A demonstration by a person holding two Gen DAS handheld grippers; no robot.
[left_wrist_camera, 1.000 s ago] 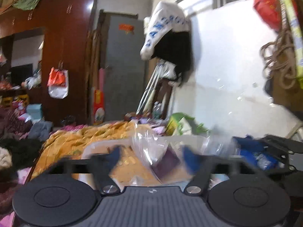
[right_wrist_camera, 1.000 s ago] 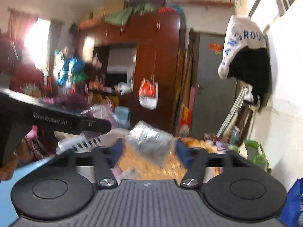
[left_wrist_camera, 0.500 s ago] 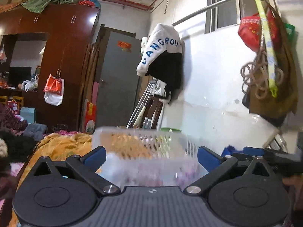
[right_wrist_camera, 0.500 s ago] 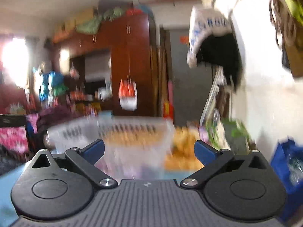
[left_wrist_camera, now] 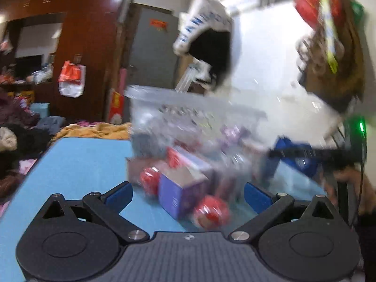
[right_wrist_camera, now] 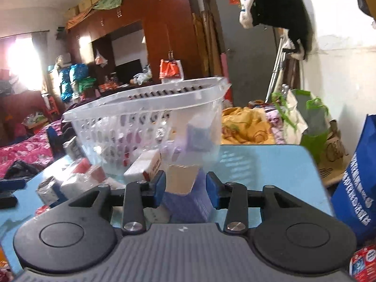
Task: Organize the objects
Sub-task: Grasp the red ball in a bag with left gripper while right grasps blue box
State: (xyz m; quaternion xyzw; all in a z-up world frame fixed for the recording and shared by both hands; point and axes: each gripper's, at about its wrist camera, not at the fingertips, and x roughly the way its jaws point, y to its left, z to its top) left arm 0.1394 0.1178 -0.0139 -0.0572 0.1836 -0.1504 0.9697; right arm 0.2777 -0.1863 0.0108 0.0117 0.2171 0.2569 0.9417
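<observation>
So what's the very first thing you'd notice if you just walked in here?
The clear plastic basket, tilted up over the blue table, with little boxes and packets strewn beneath it. Right up front, a purple box sits between the closing jaws of the right gripper. Behind, a white and black jacket hangs high on the wall.

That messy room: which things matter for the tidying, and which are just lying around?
Part of the job:
- clear basket
- purple box
- red balls
- blue table

Just lying about:
- hanging jacket
- yellow blanket
- wardrobe
- blue bag
</observation>
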